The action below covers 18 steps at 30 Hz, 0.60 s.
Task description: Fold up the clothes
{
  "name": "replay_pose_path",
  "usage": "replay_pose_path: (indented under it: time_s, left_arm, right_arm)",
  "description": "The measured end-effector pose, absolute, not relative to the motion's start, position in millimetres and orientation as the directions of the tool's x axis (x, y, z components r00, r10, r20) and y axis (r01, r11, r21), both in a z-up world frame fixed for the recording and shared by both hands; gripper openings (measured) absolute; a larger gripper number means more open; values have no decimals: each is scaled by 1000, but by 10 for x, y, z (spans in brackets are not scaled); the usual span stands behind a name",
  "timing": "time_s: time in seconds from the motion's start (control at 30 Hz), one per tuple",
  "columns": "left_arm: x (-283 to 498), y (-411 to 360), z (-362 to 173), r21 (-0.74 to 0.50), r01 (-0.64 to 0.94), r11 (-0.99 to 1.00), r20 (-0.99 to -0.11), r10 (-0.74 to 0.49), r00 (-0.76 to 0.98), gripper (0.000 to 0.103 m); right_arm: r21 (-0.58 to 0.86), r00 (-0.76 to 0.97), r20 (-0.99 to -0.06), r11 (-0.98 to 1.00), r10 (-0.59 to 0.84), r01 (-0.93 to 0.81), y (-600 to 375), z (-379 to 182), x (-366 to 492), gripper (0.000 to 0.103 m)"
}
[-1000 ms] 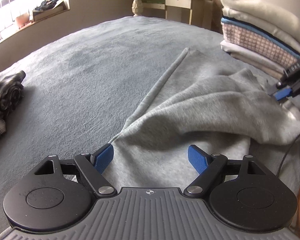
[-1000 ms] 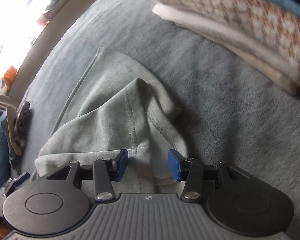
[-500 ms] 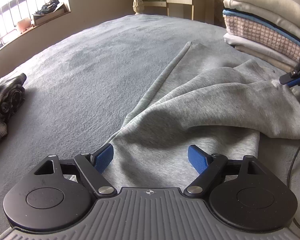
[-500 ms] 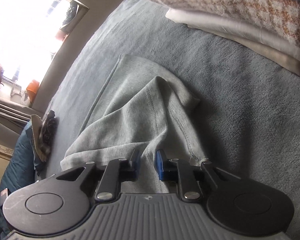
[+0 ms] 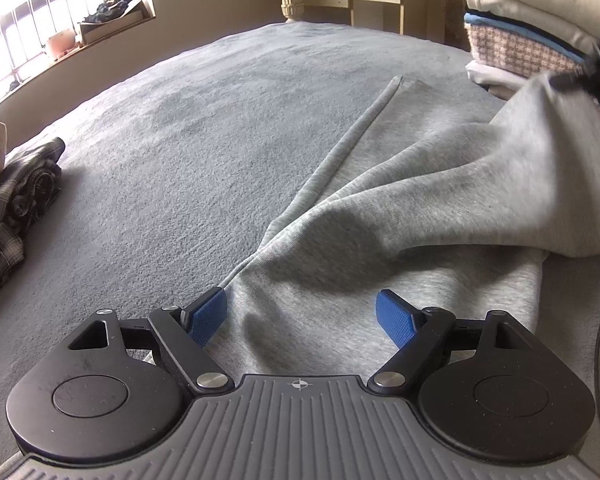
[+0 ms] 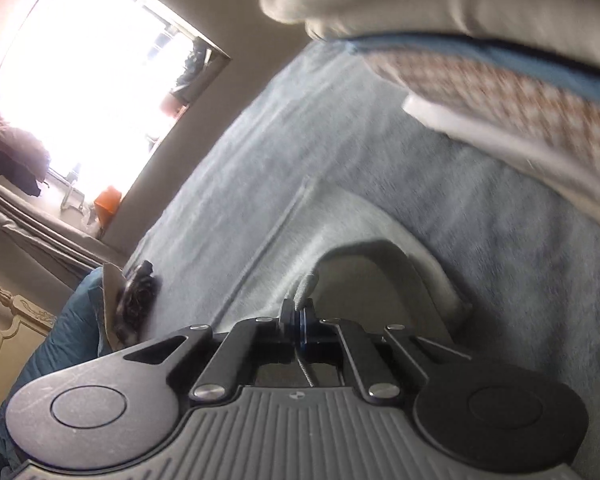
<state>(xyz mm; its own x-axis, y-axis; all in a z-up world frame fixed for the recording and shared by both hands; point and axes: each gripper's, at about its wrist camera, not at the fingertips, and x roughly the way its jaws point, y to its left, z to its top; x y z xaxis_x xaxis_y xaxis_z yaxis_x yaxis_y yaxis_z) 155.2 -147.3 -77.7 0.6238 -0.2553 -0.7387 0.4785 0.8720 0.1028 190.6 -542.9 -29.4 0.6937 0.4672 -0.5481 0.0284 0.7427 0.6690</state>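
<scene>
Lying on the bed (image 5: 188,128), the grey garment (image 5: 340,248) runs lengthwise 6 to 12 o'clock. One edge is pinched in the just-closed R tool (image 6: 300,326) and raised at approx. 2 o'clock. L tool (image 5: 300,314), nearer the hem, is held wide open w/ nothing gripped.
</scene>
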Motion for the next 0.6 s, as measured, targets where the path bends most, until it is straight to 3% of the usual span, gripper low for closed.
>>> replay_pose_path:
  time_s: [0.23,0.43,0.6]
  left_arm:
    - [1614,-1448,-791,88,457,885,-738,-250,627,83]
    - [1629,-1452,-821,89,454,886,-736,-248,630,83]
    - [1649,-1439,-814,95,446,890,-732,-241,637,83]
  right_arm:
    - [556,723,-531,825,443,-97,-5298,112,2707,1]
    - [430,681,-612,892,403,-142,-5100,-31,3312,1]
    - [410,672,-620,897,405,-162,-4960,-119,3521,1]
